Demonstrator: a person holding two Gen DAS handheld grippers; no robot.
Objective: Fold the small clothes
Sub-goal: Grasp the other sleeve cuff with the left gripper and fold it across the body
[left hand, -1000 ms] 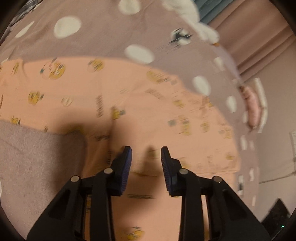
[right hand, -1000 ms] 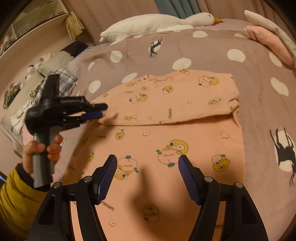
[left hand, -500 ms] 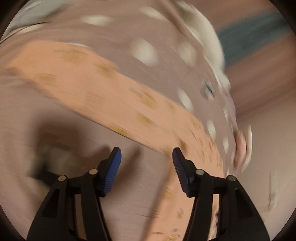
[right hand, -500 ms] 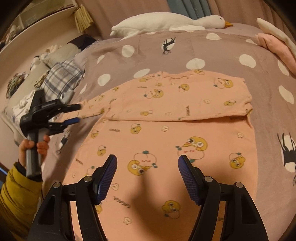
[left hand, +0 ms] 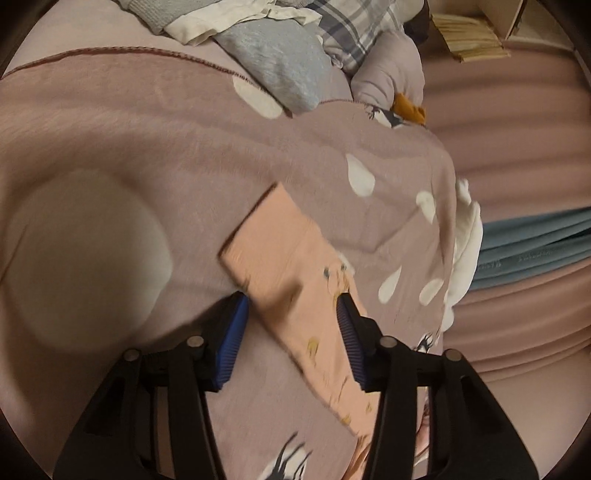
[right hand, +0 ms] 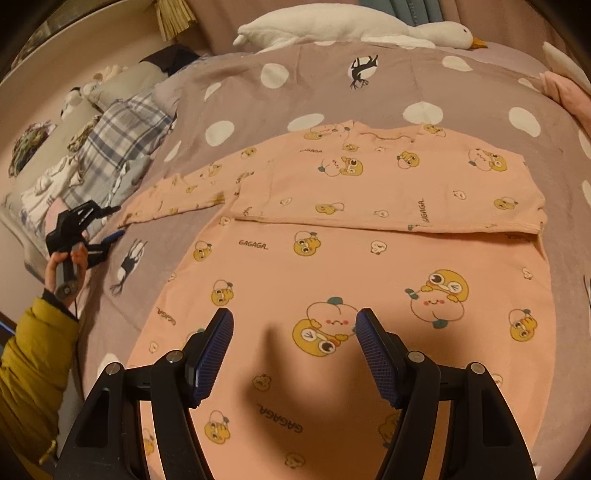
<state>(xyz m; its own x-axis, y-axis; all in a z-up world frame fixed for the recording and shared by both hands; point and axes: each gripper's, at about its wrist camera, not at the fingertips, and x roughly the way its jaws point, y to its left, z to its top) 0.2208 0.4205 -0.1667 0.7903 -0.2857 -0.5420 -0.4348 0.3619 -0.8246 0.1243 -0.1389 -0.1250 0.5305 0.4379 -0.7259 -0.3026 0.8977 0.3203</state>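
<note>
The left gripper (left hand: 291, 317) hovers with fingers (left hand: 232, 332) spread apart above a peach sleeve (left hand: 291, 280) lying flat on a mauve polka-dot blanket (left hand: 147, 147), with a pile of clothes (left hand: 280, 40) at the far edge.

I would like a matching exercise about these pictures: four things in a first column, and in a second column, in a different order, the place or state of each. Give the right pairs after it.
Column 1
1. peach top
2. sleeve
3. goose plush
4. left gripper

Column 2
A. lies along the far edge of the bed
B. open, at the sleeve's cuff end
C. spread flat on the dotted blanket, its upper part folded over
D. stretched out sideways on the blanket toward the plaid cloth

Pairs: 1-C, 2-D, 3-A, 4-B
</note>
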